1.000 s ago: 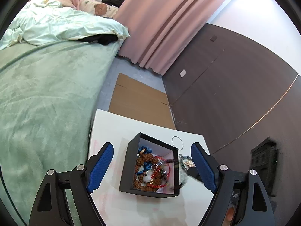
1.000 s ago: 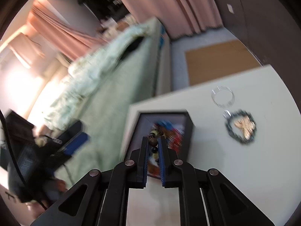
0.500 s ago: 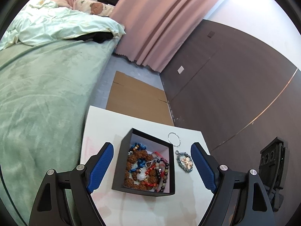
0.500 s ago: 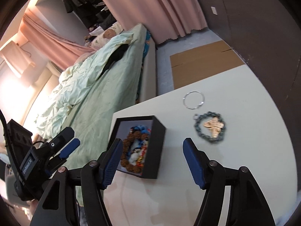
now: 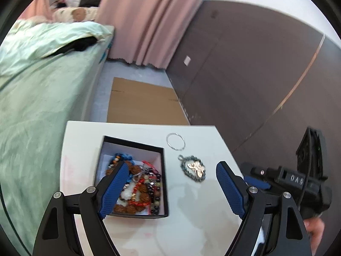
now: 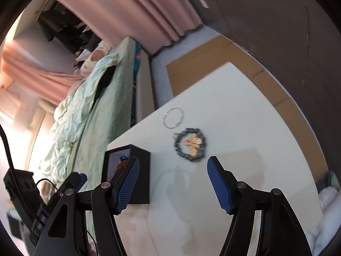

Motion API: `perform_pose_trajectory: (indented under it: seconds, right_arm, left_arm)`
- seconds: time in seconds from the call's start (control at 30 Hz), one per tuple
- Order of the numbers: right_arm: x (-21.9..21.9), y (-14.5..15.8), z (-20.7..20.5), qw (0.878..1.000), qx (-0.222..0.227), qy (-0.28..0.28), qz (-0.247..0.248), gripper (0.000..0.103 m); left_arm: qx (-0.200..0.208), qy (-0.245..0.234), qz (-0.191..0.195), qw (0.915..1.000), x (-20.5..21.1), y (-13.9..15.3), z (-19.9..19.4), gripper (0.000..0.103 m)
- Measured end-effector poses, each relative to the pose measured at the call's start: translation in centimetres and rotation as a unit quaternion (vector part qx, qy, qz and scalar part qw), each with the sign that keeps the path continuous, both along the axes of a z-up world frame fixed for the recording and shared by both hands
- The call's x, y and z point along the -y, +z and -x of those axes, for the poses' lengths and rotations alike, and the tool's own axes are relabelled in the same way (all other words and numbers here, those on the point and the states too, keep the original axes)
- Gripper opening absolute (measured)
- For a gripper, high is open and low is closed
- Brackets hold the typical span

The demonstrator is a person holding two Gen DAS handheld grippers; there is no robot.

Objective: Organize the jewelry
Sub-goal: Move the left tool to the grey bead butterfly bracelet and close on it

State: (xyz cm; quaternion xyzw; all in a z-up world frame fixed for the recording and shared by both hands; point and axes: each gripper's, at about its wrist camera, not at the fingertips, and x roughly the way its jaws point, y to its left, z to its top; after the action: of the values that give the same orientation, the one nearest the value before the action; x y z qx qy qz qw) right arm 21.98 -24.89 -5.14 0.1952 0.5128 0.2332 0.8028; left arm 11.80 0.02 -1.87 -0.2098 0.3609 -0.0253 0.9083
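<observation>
A black open box (image 5: 163, 170) full of bead bracelets (image 5: 140, 189) stands on the white table (image 5: 191, 224). To its right lie a thin silver ring (image 5: 175, 141) and a dark chain coiled around a gold pendant (image 5: 194, 168). My left gripper (image 5: 172, 170) is open and empty above the box's right edge. In the right wrist view, my right gripper (image 6: 173, 163) is open and empty, just short of the pendant chain (image 6: 191, 145). The ring (image 6: 173, 117) lies beyond it and the box (image 6: 139, 170) stands to the left.
A bed with a green cover (image 5: 38, 106) runs along the table's left side. Flat cardboard (image 5: 145, 104) lies on the floor beyond the table. A dark wall (image 5: 245, 74) is at the right. The right gripper's body (image 5: 298, 181) shows at the left view's right edge.
My right gripper let go of a bead bracelet over the box, opened, and moved right toward the pendant chain. My left gripper stayed open and shifted to the right.
</observation>
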Motion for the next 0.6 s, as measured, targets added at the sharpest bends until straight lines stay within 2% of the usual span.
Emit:
perform_pose_trajectory:
  seconds: [0.1,0.17,0.23,0.4,0.6]
  right_arm:
    - [1.3,-0.2,-0.4,1.000,-0.013,-0.013,-0.010,0.067]
    - [2.1,-0.1,-0.5,0.999,-0.014,-0.019,-0.021,0.067]
    - [2.8,0.0,-0.7,0.999,-0.016,-0.024,-0.028,0.067]
    - [4.4,0.2,-1.1,0.998,-0.019,-0.043,-0.034,0.067]
    - [6.4,0.4,-1.7,0.997,-0.022,-0.064,-0.039,0.067]
  left_arm:
    - [-0.004,-0.020,-0.016,0.9997,1.7,0.2,-0.7,0.083]
    - [-0.015,-0.027,-0.028,0.9991,2.9,0.2,-1.4,0.075]
    - [-0.030,-0.037,-0.027,0.9985,4.0,0.3,-2.3,0.071]
    - [-0.064,-0.031,-0.057,0.9958,6.5,0.0,-4.3,0.071]
    - [-0.097,-0.017,-0.065,0.9930,7.9,-0.9,-6.2,0.071]
